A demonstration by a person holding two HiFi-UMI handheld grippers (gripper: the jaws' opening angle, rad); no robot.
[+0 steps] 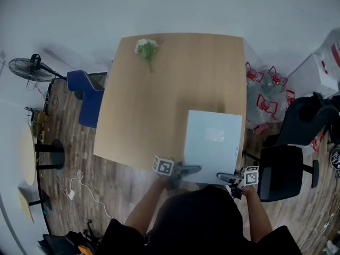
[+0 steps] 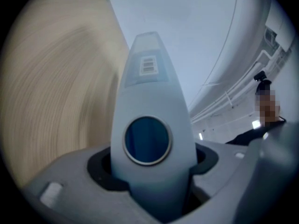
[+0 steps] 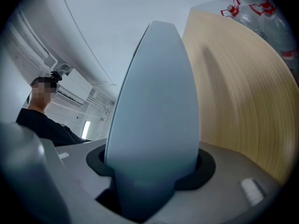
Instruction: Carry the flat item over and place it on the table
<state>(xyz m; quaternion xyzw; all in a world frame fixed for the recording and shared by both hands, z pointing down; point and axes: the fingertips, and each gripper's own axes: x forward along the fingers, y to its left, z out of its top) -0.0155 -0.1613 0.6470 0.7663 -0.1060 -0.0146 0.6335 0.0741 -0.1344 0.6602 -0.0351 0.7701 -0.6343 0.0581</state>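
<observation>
A flat pale-blue box (image 1: 212, 142) with a white label hangs level over the near right part of the wooden table (image 1: 138, 110) and throws a faint shadow on the wood beside it. My left gripper (image 1: 187, 170) is shut on its near edge at the left, my right gripper (image 1: 226, 178) on the near edge at the right. In the left gripper view the flat box (image 2: 148, 83) runs straight out from between the jaws, showing a barcode label and a round dark-blue disc. The right gripper view shows the plain face of the box (image 3: 156, 106) clamped the same way.
A small bunch of white flowers (image 1: 147, 49) lies at the table's far left. A blue chair (image 1: 87, 97) stands left of the table, a black office chair (image 1: 287, 169) at the right. Clear bags with red print (image 1: 265, 92) sit beyond the right edge, and a fan (image 1: 26, 68) at far left.
</observation>
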